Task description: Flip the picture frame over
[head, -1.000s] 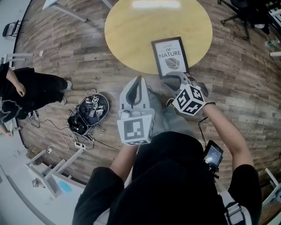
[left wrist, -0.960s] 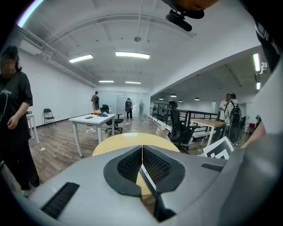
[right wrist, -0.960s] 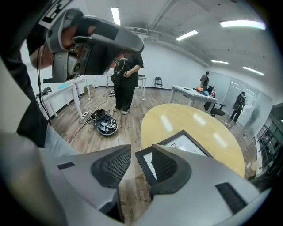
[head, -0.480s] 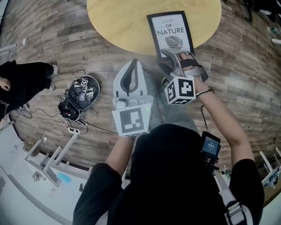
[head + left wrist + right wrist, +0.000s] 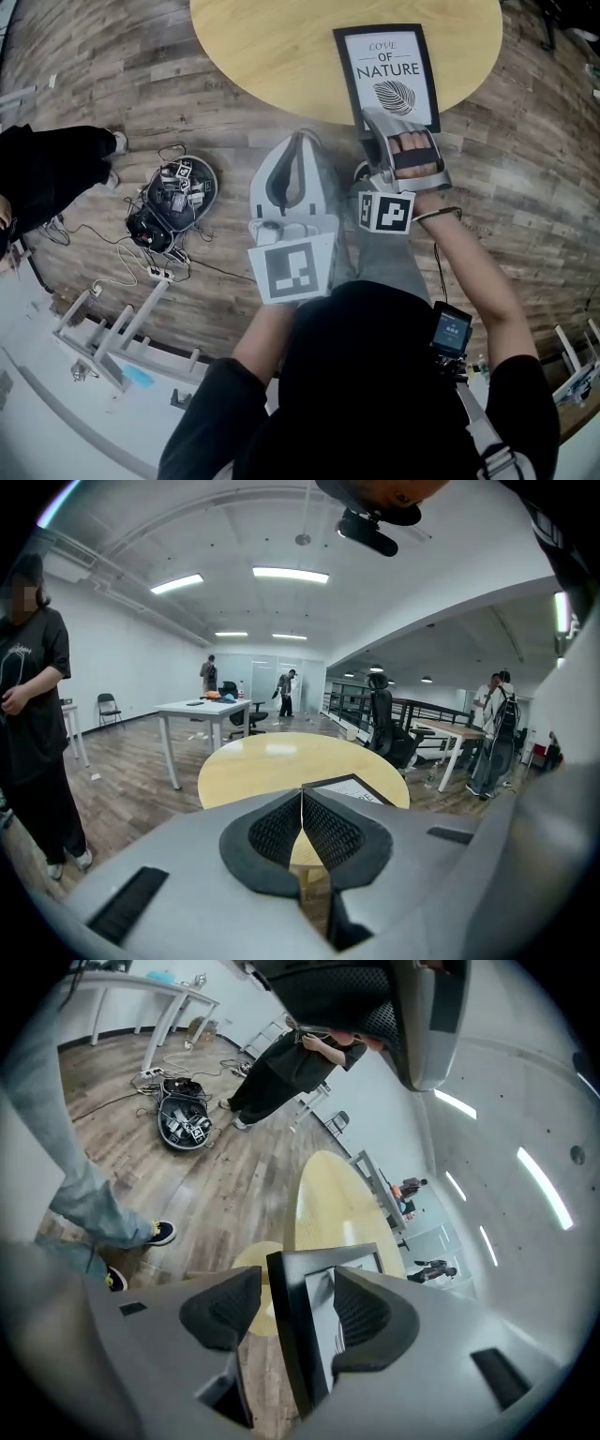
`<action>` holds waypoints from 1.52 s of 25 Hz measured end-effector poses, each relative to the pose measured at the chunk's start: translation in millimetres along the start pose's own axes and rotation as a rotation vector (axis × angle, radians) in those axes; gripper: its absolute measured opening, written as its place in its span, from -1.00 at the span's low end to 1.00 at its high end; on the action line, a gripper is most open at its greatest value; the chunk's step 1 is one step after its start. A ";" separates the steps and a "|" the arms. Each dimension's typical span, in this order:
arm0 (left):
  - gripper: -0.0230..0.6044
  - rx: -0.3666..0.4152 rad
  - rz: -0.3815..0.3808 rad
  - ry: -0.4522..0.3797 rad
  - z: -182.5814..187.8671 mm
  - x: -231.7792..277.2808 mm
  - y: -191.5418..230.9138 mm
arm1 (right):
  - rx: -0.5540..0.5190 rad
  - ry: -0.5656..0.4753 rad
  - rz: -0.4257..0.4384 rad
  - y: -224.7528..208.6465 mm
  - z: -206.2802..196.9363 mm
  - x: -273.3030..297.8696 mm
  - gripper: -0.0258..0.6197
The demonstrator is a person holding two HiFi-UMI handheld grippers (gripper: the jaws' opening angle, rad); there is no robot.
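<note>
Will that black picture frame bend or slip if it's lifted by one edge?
Probably stiff: the picture frame lies flat with straight edges, so it should lift as one board. Its smooth front looks slippery and possibly breakable. Thin and flat, it likely won't roll.

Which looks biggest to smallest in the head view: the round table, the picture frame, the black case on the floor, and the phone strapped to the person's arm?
1. round table, even cut off at the top.
2. picture frame and black case: about alike, and the case lies farther away, so unranked.
3. phone.
</note>
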State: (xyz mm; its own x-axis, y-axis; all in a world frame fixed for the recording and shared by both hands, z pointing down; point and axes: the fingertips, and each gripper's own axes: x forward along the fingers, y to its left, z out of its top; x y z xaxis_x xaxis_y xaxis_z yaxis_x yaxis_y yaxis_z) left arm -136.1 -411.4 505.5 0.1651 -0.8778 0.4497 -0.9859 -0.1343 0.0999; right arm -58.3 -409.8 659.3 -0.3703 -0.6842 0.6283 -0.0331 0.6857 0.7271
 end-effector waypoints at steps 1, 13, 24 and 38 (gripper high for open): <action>-0.85 0.000 0.000 0.003 -1.5 0.6 0.7 | -0.002 -0.002 -0.021 -1.1 -0.7 0.3 -0.15; -0.85 0.018 -0.008 -0.001 0.4 -1.7 -1.2 | -0.050 -0.034 -0.074 -0.3 0.8 -17.9 -0.40; -0.85 0.042 -0.008 -0.019 7.6 -6.7 -11.6 | -0.029 -0.064 -0.072 -13.4 9.1 -30.3 -0.49; -0.85 0.036 0.011 -0.065 23.3 -19.2 -21.9 | 0.034 -0.129 -0.095 -70.7 28.6 -63.1 -0.67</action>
State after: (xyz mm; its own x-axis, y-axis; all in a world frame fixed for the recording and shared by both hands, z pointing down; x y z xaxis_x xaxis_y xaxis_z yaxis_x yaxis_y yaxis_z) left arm -118.3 -402.3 473.9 0.1534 -0.9073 0.3914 -0.9882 -0.1398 0.0631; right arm -59.1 -408.0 560.3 -0.4801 -0.7101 0.5150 -0.1040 0.6291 0.7703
